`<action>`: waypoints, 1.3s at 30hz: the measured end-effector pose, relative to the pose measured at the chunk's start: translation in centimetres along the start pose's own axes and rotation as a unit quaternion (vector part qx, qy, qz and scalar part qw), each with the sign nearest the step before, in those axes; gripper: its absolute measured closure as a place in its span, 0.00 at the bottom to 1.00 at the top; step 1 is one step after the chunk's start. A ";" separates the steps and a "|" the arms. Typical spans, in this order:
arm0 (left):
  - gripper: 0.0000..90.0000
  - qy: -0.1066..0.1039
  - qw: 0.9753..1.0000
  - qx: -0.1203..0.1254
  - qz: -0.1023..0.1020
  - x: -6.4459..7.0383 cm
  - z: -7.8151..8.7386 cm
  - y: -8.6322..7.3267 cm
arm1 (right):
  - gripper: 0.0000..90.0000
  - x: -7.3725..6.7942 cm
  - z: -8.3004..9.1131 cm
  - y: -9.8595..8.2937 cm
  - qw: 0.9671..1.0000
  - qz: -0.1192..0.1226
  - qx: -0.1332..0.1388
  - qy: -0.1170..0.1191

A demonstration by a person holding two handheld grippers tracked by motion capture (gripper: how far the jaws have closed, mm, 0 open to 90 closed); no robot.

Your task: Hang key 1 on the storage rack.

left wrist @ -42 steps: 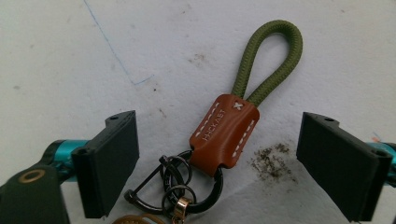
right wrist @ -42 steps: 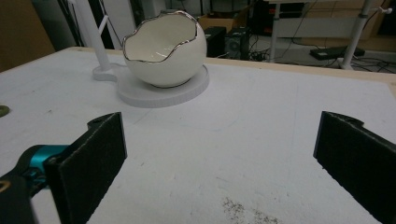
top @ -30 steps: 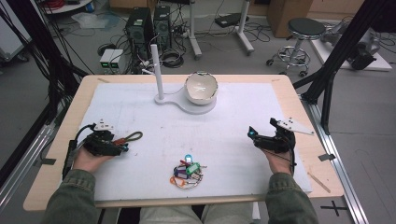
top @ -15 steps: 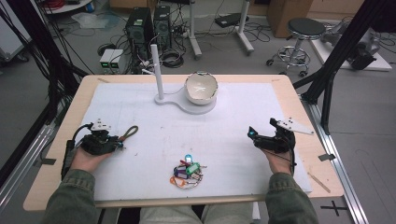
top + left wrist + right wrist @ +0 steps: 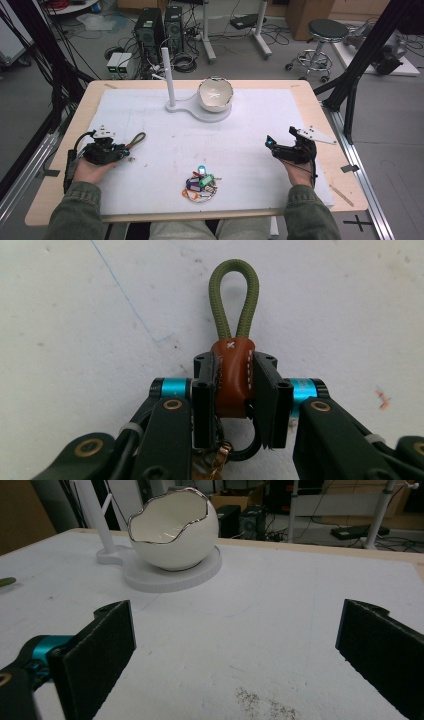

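Clamping the brown leather keychain (image 5: 231, 375) between its jaws, the left gripper (image 5: 234, 405) rests on the desk (image 5: 310, 97); the right gripper (image 5: 235, 660) has its jaws wide apart.

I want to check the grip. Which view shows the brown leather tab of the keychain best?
The left gripper view: the brown leather tab sits close up, clamped between the left gripper jaws. In the high view, its green cord loop shows.

A lab: computer towers (image 5: 159, 27), tangled floor cables (image 5: 187, 60), black frame struts (image 5: 367, 52) and a rolling stool (image 5: 320, 42) surround the table (image 5: 60, 175).
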State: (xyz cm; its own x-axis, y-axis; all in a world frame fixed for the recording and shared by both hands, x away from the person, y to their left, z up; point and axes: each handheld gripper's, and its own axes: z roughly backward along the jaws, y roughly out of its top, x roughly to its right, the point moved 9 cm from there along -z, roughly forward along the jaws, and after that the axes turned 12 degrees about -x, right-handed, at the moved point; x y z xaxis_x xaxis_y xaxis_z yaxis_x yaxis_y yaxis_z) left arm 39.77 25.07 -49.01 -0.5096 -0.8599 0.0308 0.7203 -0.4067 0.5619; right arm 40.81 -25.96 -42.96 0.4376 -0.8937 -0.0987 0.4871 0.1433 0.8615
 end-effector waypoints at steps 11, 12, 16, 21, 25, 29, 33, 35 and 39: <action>0.81 -0.013 1.000 0.019 -0.005 0.9 1.1 1.0 | 0.02 -0.1 0.1 0.0 1.000 -0.002 0.003 -0.001; 0.81 -0.014 1.000 0.023 -0.001 1.0 1.4 1.3 | 0.02 -0.1 0.2 0.0 1.000 -0.002 0.002 -0.001; 0.81 -0.014 0.999 0.030 0.011 0.9 1.9 1.6 | 0.02 0.0 0.2 0.0 1.000 -0.003 0.004 0.000; 0.81 -0.022 0.998 0.042 0.029 0.7 2.6 1.6 | 0.02 0.1 0.3 0.0 1.000 -0.008 0.006 0.001; 0.81 -0.019 0.998 0.041 0.037 0.3 2.8 1.7 | 0.02 0.1 0.3 0.0 1.000 -0.012 0.005 0.004; 0.81 -0.022 0.997 0.050 0.051 -0.1 3.1 2.0 | 0.02 0.1 0.3 0.0 1.000 -0.013 0.005 0.005; 0.81 -0.018 0.997 0.049 0.054 -0.4 3.4 2.5 | 0.02 0.1 0.3 0.0 1.000 -0.012 0.006 0.005; 0.81 -0.020 0.997 0.054 0.056 -0.5 3.7 3.0 | 0.02 0.1 0.3 0.0 1.000 -0.013 0.005 0.005; 0.81 -0.023 0.996 0.063 0.057 -0.6 4.4 4.0 | 0.02 0.1 0.4 0.0 1.000 -0.015 0.006 0.007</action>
State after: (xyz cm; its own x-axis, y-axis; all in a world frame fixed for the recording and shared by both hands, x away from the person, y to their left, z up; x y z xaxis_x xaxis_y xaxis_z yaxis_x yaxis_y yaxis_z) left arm 40.88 25.38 -43.17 -0.4504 -0.8824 0.1363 0.7120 -0.2628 0.6512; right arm 40.57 -26.22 -42.83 0.4324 -0.8920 -0.1319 0.4917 0.1106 0.8637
